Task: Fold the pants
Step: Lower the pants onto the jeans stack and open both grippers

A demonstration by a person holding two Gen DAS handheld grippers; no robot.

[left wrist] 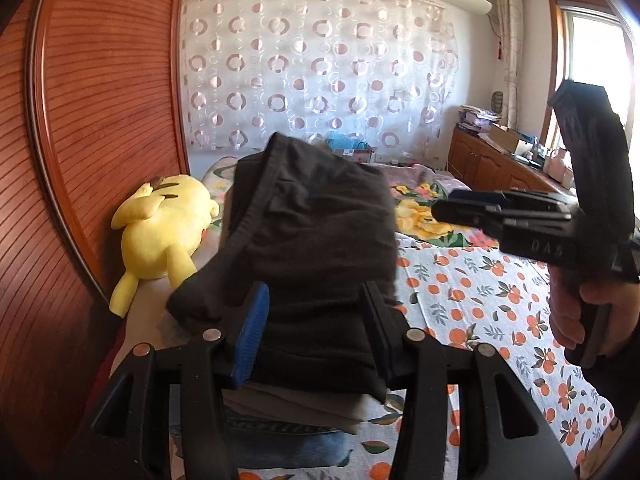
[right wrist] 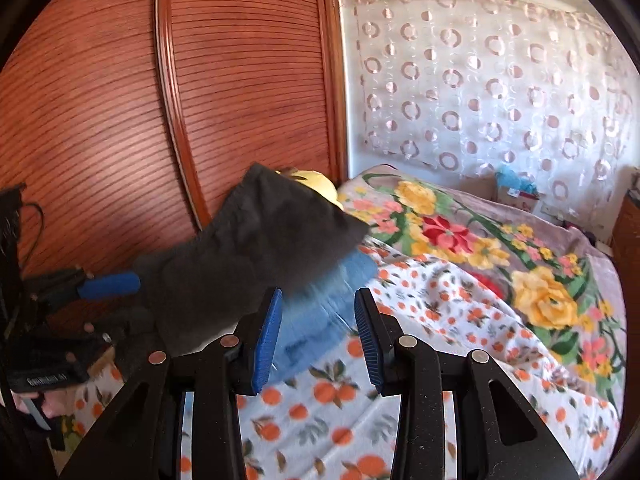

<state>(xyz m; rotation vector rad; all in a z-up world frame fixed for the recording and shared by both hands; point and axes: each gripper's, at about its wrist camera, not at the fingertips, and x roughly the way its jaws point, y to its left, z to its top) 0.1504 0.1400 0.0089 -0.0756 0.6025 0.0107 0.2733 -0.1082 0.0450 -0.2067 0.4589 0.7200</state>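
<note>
- Two grippers are in your hands over the bed (left wrist: 480,300), which wears an orange-print sheet with a flowered blanket (right wrist: 520,264) further back.
- Far left, the ribbed wooden wardrobe door (left wrist: 100,100) stands right beside the bed, and a yellow plush toy (left wrist: 164,232) lies at its foot.
- Next, your left gripper (left wrist: 316,332) has the folded dark pants (left wrist: 312,232) between its fingers; the cloth fills the gap from the blue pad to the black finger, and the bundle stands lifted above a stack of folded clothes (left wrist: 296,412) with blue denim at the bottom.
- In the right wrist view, those pants (right wrist: 248,248) hang in the air, blurred, in front of the wardrobe, with the left gripper's blue pad touching their lower left edge.
- Right of the pants, your right gripper (right wrist: 318,340) sits half open with nothing between its blue pads; a blue folded garment (right wrist: 320,320) lies on the sheet just beyond them.
- Far right in the left wrist view, your right hand (left wrist: 592,312) grips the handle, well apart from the pants.
</note>
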